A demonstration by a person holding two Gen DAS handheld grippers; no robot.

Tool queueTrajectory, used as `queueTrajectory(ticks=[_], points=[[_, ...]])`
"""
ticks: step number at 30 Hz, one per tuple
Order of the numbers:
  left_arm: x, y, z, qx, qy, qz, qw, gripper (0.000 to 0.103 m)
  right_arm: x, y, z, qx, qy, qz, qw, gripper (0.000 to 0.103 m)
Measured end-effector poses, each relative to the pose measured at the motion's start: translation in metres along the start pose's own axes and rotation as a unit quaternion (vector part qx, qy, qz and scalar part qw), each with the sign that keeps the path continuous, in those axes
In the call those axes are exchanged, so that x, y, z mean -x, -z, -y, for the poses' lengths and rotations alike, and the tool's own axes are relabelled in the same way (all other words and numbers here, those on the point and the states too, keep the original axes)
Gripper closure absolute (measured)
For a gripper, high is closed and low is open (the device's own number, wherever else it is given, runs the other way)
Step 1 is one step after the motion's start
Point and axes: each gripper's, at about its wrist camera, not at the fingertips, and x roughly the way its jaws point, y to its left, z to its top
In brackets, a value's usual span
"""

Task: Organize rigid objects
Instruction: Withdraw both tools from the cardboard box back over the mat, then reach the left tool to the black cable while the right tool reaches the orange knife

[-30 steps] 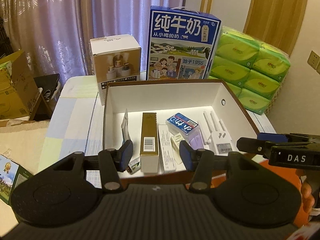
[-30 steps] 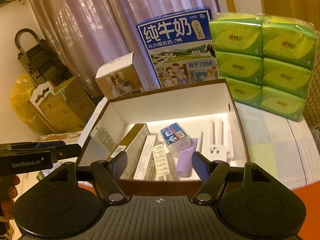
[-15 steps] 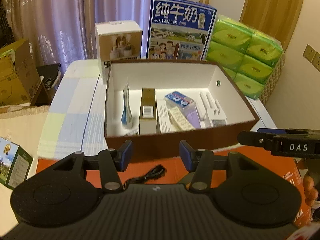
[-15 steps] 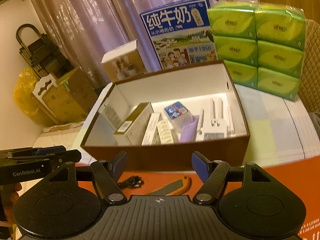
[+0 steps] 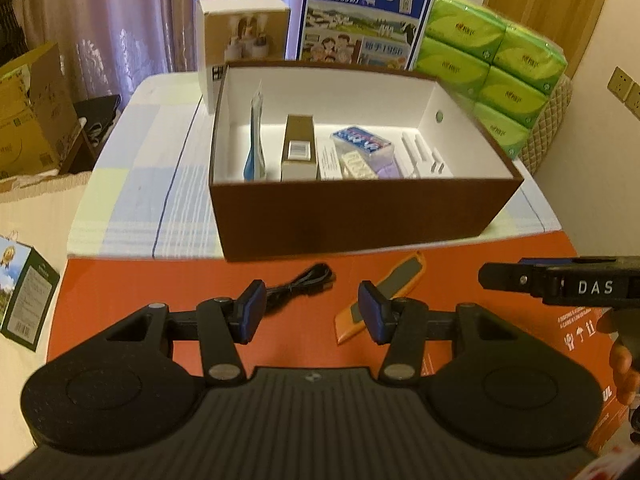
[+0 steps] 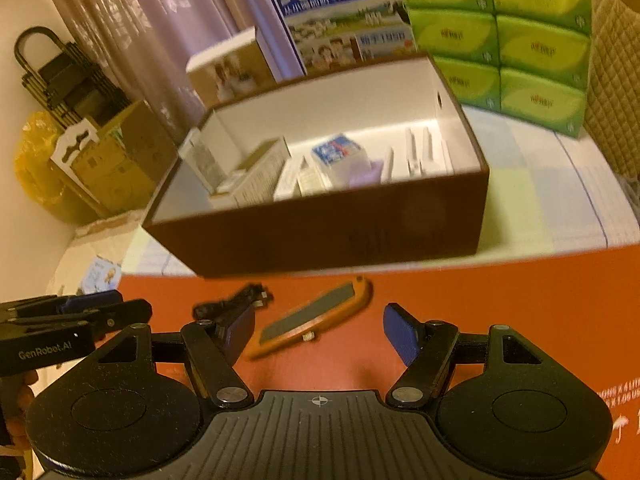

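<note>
Right wrist view: orange utility knife lies just beyond parted fingers.

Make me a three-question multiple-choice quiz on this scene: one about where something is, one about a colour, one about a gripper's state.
1. Where does the utility knife lie?
A. inside the brown box
B. on the orange surface in front of the brown box
C. on the tissue packs

2. What colour are the tissue packs?
A. green
B. blue
C. white

3. How do the left gripper's jaws stand?
A. shut on the black cable
B. shut on the knife
C. open, holding nothing

Answers: 1 B, it rests outside the brown box, beside the black cable. 2 A, every wrapper is green. 3 C, a clear gap shows between the pads.
</note>
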Motion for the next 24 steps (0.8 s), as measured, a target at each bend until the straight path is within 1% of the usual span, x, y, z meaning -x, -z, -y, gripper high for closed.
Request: queueTrajectory(ticks=[8,14,16,24], points=[[-0.014,0.014,-0.007,-0.009,-0.006,-0.018,0.9998,0.057,-0.02,0.021,-0.003,-0.004,0.005,-0.041,0.999,0.035],[-0.026,0.019,-0.016,-0.015,-0.003,-0.029,0.9995,0.057,-0.036,0.027,-0.008,-0.01,0.012,-0.055,0.998,0.035],[-0.031,0.02,-0.02,-0.019,-0.004,-0.033,0.9993,0.057,-0.042,0.028,-0.01,-0.007,0.018,-0.053,0.998,0.035],[-0.054,0.019,-0.035,-0.026,0.001,-0.057,0.9981,0.058,-0.071,0.024,-0.016,-0.025,0.034,-0.067,0.997,0.035]])
